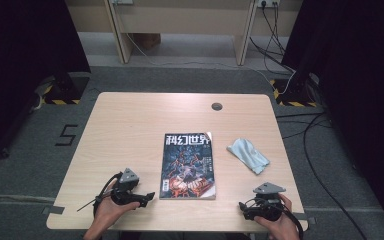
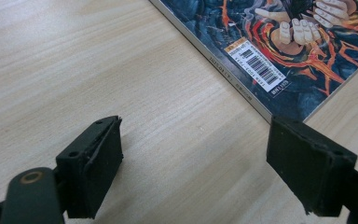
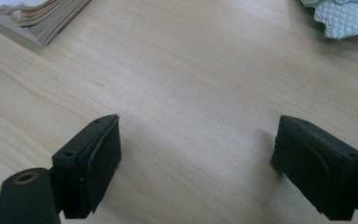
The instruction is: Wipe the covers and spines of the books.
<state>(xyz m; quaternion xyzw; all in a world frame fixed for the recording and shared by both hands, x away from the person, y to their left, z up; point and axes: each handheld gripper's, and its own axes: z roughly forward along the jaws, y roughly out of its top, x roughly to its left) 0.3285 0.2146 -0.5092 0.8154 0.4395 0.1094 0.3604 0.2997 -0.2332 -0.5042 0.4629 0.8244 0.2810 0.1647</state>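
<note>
A magazine [image 1: 188, 166] with a dark, red-orange illustrated cover lies closed in the middle of the light wooden table [image 1: 130, 125]. My left gripper [image 1: 149, 196] rests on the table just left of the magazine's near left corner, open and holding nothing. In the left gripper view [image 2: 196, 140] the spine and barcode of the magazine [image 2: 284, 42] lie just ahead of the right jaw. My right gripper [image 1: 246, 205] sits near the table's front right, open and empty [image 3: 200, 140], with bare wood between the jaws. The magazine's page edge [image 3: 32, 18] lies far ahead on the left there.
A crumpled pale blue-grey cloth [image 1: 248, 155] lies right of the magazine, also at the top right as the cloth [image 3: 345, 18]. A round cable hole [image 1: 216, 106] sits near the table's far edge. Cables [image 1: 280, 65] run over the floor behind.
</note>
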